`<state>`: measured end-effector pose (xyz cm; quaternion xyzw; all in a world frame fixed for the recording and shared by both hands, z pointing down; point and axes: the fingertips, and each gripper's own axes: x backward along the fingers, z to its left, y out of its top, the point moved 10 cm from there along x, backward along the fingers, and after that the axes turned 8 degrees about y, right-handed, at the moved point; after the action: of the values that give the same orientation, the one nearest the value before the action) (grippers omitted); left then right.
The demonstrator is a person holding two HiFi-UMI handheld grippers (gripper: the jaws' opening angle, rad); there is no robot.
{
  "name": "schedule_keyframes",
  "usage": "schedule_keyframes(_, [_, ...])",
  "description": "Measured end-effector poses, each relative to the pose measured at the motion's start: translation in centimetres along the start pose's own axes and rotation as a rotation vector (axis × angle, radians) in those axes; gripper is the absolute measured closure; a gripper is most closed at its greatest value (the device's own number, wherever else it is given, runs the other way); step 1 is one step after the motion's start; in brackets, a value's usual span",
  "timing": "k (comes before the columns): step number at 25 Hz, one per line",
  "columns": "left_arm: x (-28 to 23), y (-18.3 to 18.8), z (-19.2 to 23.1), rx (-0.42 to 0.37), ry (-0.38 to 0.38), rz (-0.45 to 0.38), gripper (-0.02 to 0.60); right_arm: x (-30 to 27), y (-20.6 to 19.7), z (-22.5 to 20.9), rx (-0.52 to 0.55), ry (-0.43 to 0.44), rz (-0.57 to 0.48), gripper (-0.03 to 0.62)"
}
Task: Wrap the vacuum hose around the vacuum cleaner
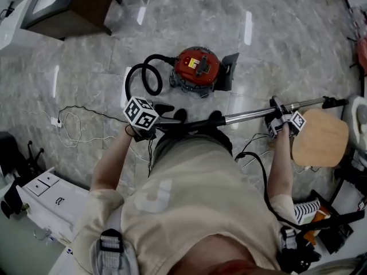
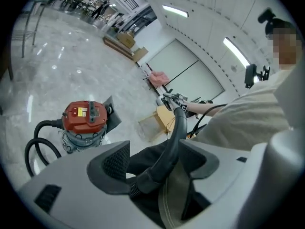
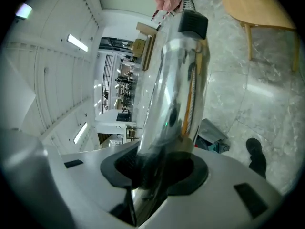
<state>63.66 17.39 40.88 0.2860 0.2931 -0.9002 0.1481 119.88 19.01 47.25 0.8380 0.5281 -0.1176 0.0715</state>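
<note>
We clamp the wand (image 3: 176, 80) in our right fingers (image 3: 119, 168); left fingers (image 2: 112, 163) stand apart around the hose (image 2: 174, 142), which we must grip and loop next.

Bare marble floor (image 1: 287, 50) lies open far and right of the vacuum cleaner (image 1: 196, 67), and between it and the dark cabinet (image 1: 71, 7) at far left. The hose (image 1: 150, 56) loops just left of the cleaner, closing that side. The wand (image 1: 246, 116) bars the near side from centre to right, beside the wooden stool (image 1: 319, 137). A white cable (image 1: 64, 118) trails over the left floor. 1 white drawer unit (image 1: 40, 191) blocks near left.
</note>
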Motion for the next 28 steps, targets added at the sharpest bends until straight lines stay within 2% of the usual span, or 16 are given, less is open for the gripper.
schedule_keyframes(5, [-7.7, 3.7, -4.9, -0.069, 0.063, 0.035, 0.272, -3.6, 5.9, -1.0, 0.02, -0.024, 0.14, 0.469])
schedule_keyframes(10, [-14.6, 5.7, -7.7, -0.078, 0.063, 0.094, 0.273, -6.5, 11.8, 0.1, 0.113, -0.043, 0.254, 0.467])
schedule_keyframes(13, [-19.1, 6.6, -9.2, -0.173, 0.126, 0.137, 0.282, -8.4, 14.4, 1.3, 0.206, -0.051, 0.352, 0.467])
schedule_keyframes(15, [-22.6, 7.5, -10.2, -0.255, 0.158, 0.154, 0.323, -9.9, 15.6, 2.5, 0.276, -0.057, 0.419, 0.465])
schedule_keyframes(17, [-25.9, 8.6, -11.4, -0.282, 0.168, 0.154, 0.379, -11.4, 16.4, 4.5, 0.348, -0.049, 0.489, 0.465])
schedule_keyframes(22, [-29.4, 11.3, -13.8, -0.333, 0.22, 0.096, 0.38, -14.9, 16.9, 9.6, 0.49, -0.027, 0.683, 0.461])
schedule_keyframes(25, [-28.3, 11.7, -13.8, -0.257, 0.191, 0.016, 0.38, -17.0, 17.4, 12.0, 0.564, -0.032, 0.786, 0.45])
schedule_keyframes(28, [-26.0, 11.8, -12.6, -0.152, 0.166, -0.065, 0.38, -19.3, 18.2, 13.7, 0.596, -0.041, 0.824, 0.45])
